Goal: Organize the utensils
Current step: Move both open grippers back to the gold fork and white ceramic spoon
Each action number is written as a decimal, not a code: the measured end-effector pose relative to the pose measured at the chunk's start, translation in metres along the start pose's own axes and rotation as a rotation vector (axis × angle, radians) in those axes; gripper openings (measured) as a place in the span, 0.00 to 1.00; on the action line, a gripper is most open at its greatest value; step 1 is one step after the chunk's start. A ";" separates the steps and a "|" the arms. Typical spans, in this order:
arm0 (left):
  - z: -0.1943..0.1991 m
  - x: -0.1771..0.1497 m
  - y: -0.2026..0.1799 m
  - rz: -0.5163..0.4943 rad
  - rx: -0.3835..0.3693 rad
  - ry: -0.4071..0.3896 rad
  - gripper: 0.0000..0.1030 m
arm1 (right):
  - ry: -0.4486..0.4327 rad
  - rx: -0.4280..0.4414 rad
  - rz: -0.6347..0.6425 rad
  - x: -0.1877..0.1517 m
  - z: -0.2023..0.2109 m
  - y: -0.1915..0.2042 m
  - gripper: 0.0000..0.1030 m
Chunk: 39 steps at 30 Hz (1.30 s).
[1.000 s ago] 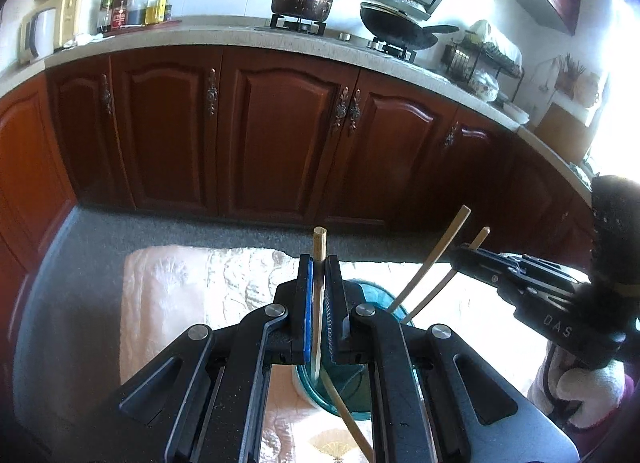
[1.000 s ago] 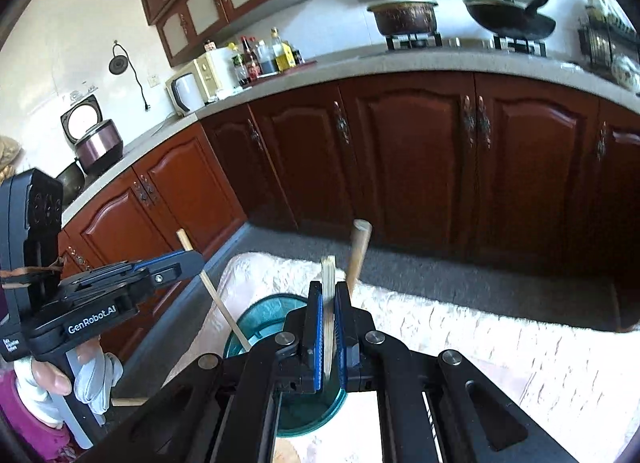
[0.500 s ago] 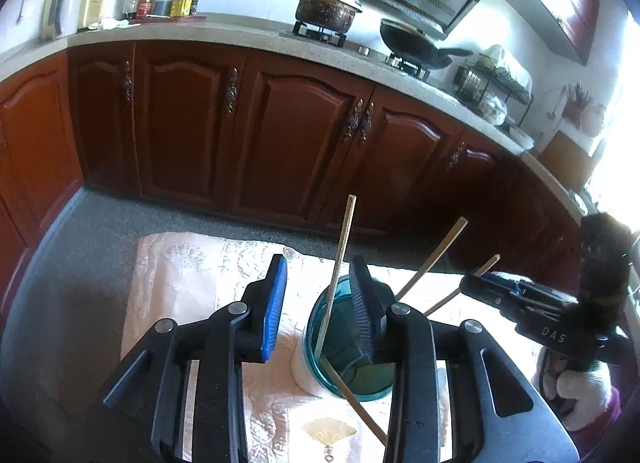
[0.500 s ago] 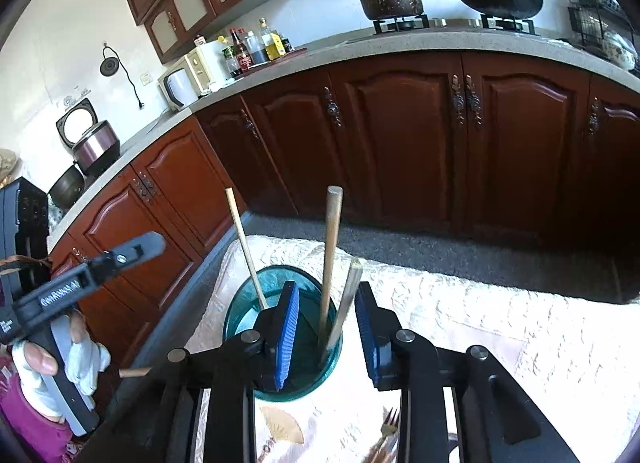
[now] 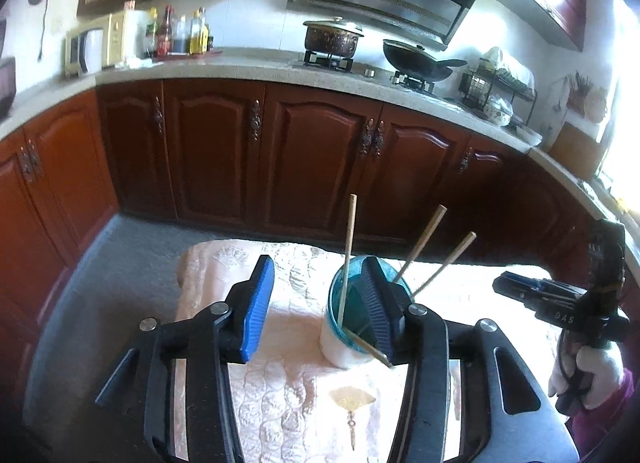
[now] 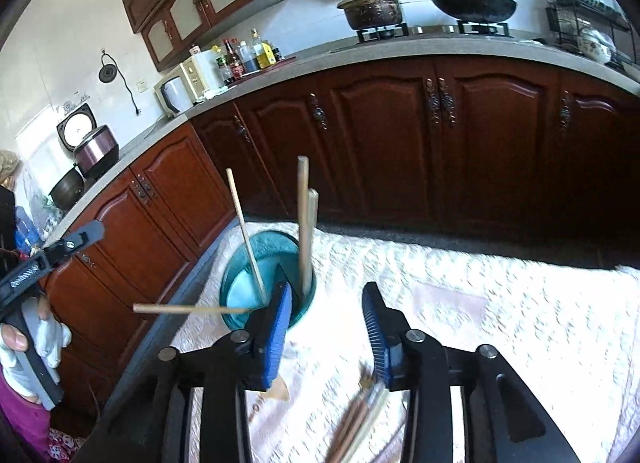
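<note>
A teal cup (image 5: 352,309) stands on a pale quilted cloth (image 5: 288,391) and holds several wooden chopsticks (image 5: 347,259). My left gripper (image 5: 316,305) is open and empty, its right finger in front of the cup. The cup (image 6: 264,263) with its chopsticks (image 6: 303,223) also shows in the right wrist view. My right gripper (image 6: 326,323) is open and empty, just right of the cup. Blurred utensils (image 6: 360,419) lie on the cloth below it.
The cloth (image 6: 480,303) covers a small table in a kitchen. Dark red cabinets (image 5: 320,159) and a counter with pots run behind. The other gripper shows at the right edge of the left view (image 5: 560,299) and the left edge of the right view (image 6: 44,259).
Both grippers opened and let their chopsticks drop into the cup, then drew back and up. The right gripper shifted to the right of the cup.
</note>
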<state>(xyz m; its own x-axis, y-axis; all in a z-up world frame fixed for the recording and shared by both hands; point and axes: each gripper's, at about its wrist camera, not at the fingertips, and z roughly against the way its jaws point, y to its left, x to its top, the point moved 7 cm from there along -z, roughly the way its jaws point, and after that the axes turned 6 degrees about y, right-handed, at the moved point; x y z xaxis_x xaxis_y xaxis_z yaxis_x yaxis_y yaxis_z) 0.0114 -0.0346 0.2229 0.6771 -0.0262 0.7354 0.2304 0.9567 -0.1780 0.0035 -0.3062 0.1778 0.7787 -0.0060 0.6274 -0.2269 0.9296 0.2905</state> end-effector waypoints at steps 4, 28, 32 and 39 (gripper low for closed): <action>0.016 -0.012 -0.014 -0.023 -0.015 0.000 0.50 | 0.011 -0.025 -0.007 -0.024 0.011 -0.010 0.38; -0.087 -0.156 -0.119 -0.058 -0.207 0.344 0.48 | 0.256 -0.079 -0.213 -0.157 -0.039 -0.112 0.36; -0.130 -0.168 -0.129 -0.012 -0.223 0.408 0.37 | 0.269 -0.071 -0.226 -0.161 -0.043 -0.116 0.36; -0.190 -0.181 -0.147 -0.001 -0.199 0.483 0.25 | 0.273 -0.059 -0.232 -0.165 -0.042 -0.118 0.36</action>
<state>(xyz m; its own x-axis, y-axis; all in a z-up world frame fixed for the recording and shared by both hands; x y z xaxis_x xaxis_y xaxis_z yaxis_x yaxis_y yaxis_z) -0.0121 -0.2259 -0.0085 0.9112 -0.2034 0.3583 0.3282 0.8840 -0.3329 -0.0732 -0.3990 0.0096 0.9349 -0.1277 0.3312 0.0019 0.9348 0.3552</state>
